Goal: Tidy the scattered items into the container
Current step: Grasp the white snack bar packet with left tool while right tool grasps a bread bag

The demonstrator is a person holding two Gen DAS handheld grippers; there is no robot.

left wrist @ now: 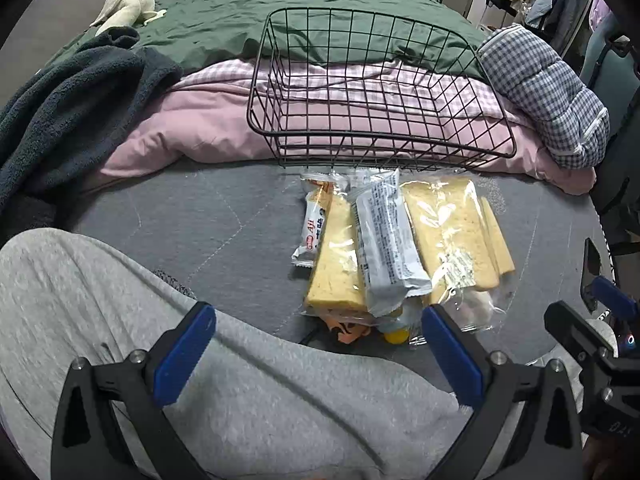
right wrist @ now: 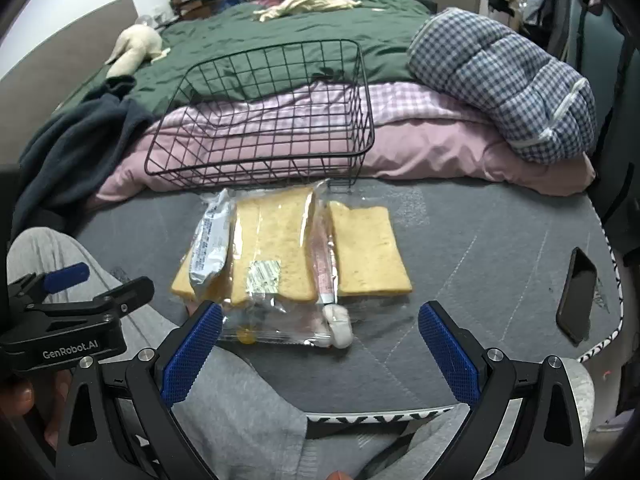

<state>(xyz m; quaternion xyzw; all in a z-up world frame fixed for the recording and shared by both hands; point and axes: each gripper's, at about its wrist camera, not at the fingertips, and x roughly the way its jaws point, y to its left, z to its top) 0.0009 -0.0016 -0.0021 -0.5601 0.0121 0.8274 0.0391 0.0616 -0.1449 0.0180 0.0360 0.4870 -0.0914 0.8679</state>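
A black wire basket (left wrist: 400, 140) (right wrist: 256, 172) rests tilted on a pink quilt at the far edge of a grey mattress. Just in front of it lies a heap of wrapped snacks: clear packs of sliced bread (left wrist: 448, 232) (right wrist: 276, 248), a silver wrapper (left wrist: 384, 240) (right wrist: 212, 240), a white and orange wrapper (left wrist: 316, 220), a pink tube-shaped pack (right wrist: 324, 264) and a small white piece (right wrist: 340, 324). My left gripper (left wrist: 318, 340) hovers open at the heap's near end, holding nothing. My right gripper (right wrist: 322, 332) is open too, over the heap's near edge, and holds nothing.
A dark phone (right wrist: 576, 296) lies on the mattress at the right. A person's grey trouser leg (left wrist: 200, 380) sits under both grippers. A dark fleece (left wrist: 72, 112), a green duvet (left wrist: 224, 20) and a checked bundle (right wrist: 500, 88) surround the basket.
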